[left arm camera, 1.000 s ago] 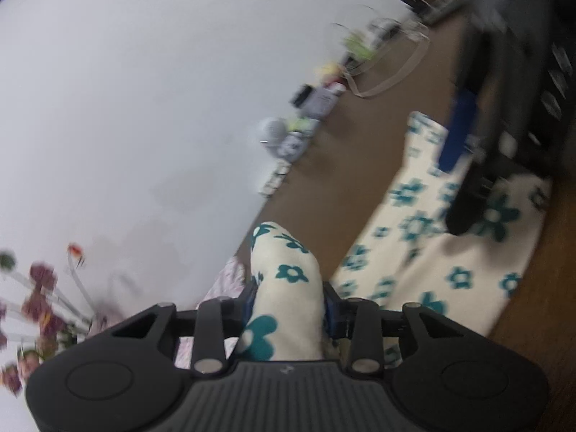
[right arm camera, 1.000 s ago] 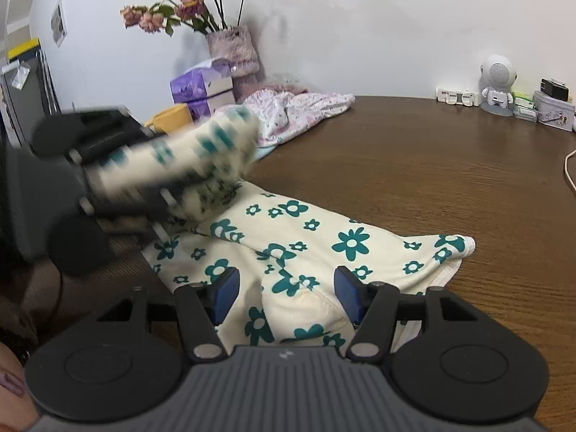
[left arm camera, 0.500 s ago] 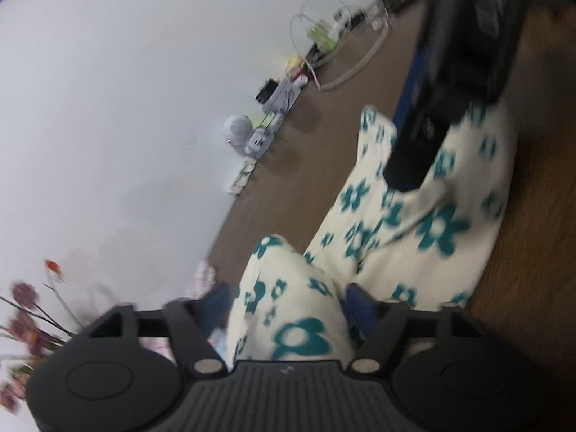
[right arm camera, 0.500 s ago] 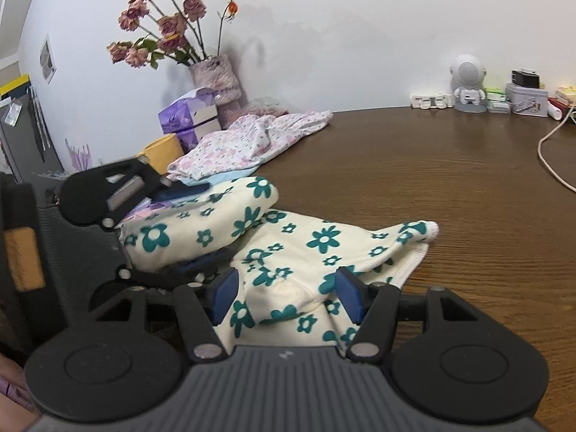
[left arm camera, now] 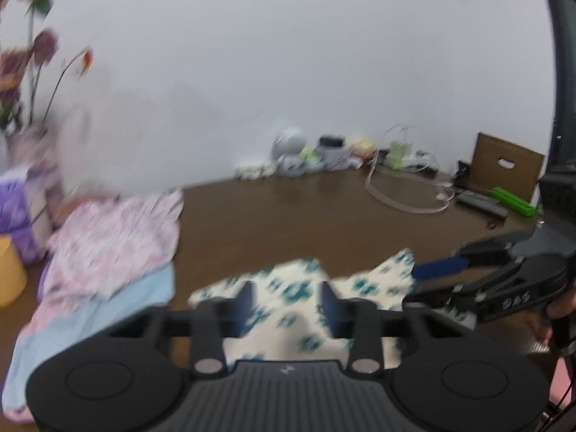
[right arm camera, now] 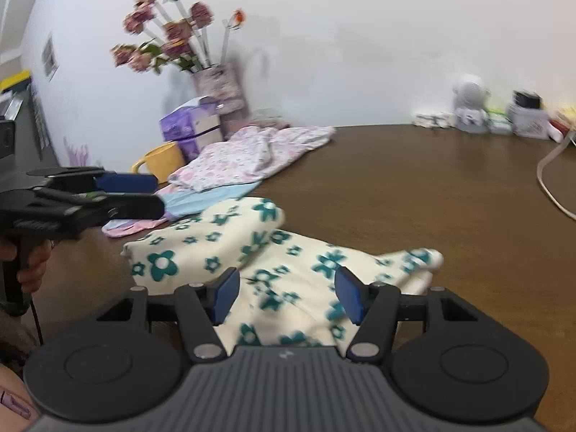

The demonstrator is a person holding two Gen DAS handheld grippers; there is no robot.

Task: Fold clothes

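Observation:
A cream garment with teal flowers (right arm camera: 252,255) lies folded over on the brown table (right arm camera: 414,187), just ahead of both grippers; it also shows in the left wrist view (left arm camera: 288,298). My right gripper (right arm camera: 286,297) is open, its blue pads (right arm camera: 226,291) spread above the cloth's near part. My left gripper (left arm camera: 286,304) is open over the cloth's near edge and holds nothing. In the right wrist view the left gripper (right arm camera: 144,194) sits at the left, clear of the garment. In the left wrist view the right gripper (left arm camera: 432,270) shows at the right edge.
A pink floral garment on a light blue cloth (right arm camera: 248,154) lies at the back left, beside a yellow cup (right arm camera: 162,160), a purple tissue box (right arm camera: 187,126) and a flower vase (right arm camera: 219,90). Small gadgets (right arm camera: 471,108) and a cable (right arm camera: 550,180) line the far right.
My left gripper has let go of the cream fold and swung level toward the table. The fold now lies laid over the garment. Both views shifted.

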